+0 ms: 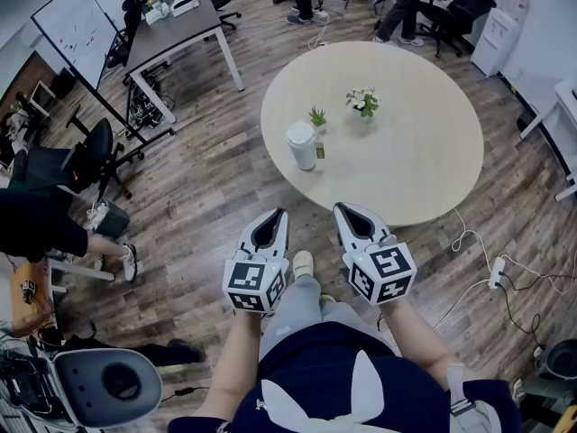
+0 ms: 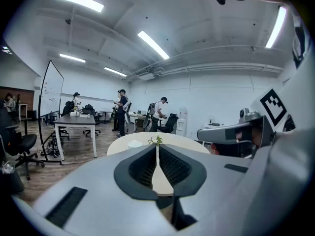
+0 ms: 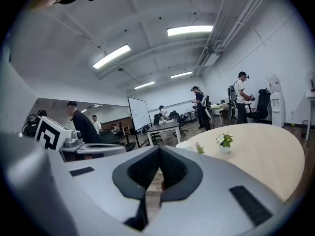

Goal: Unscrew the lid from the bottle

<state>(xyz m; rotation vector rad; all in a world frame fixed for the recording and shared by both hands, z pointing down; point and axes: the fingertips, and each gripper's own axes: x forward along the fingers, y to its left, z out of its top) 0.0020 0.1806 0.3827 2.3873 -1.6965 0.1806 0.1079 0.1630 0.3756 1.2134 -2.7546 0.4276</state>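
Observation:
The white bottle (image 1: 303, 145) stands upright with its lid on, at the left side of the round beige table (image 1: 415, 152). Both grippers hover over the floor short of the table's near edge, apart from the bottle. My left gripper (image 1: 281, 213) is shut with nothing between its jaws, and so is my right gripper (image 1: 340, 207). In the left gripper view, the left gripper (image 2: 157, 149) points at the table, and the bottle's top (image 2: 134, 144) peeks over it. In the right gripper view, the bottle (image 3: 183, 144) shows just past the right gripper (image 3: 158, 150).
Two small potted plants (image 1: 317, 117) (image 1: 363, 103) stand on the table beyond the bottle. A long desk (image 1: 176, 25), a whiteboard (image 1: 74, 27) and office chairs (image 1: 86, 156) stand to the left. People stand at the far side of the room. Cables and a power strip (image 1: 497, 271) lie on the floor at the right.

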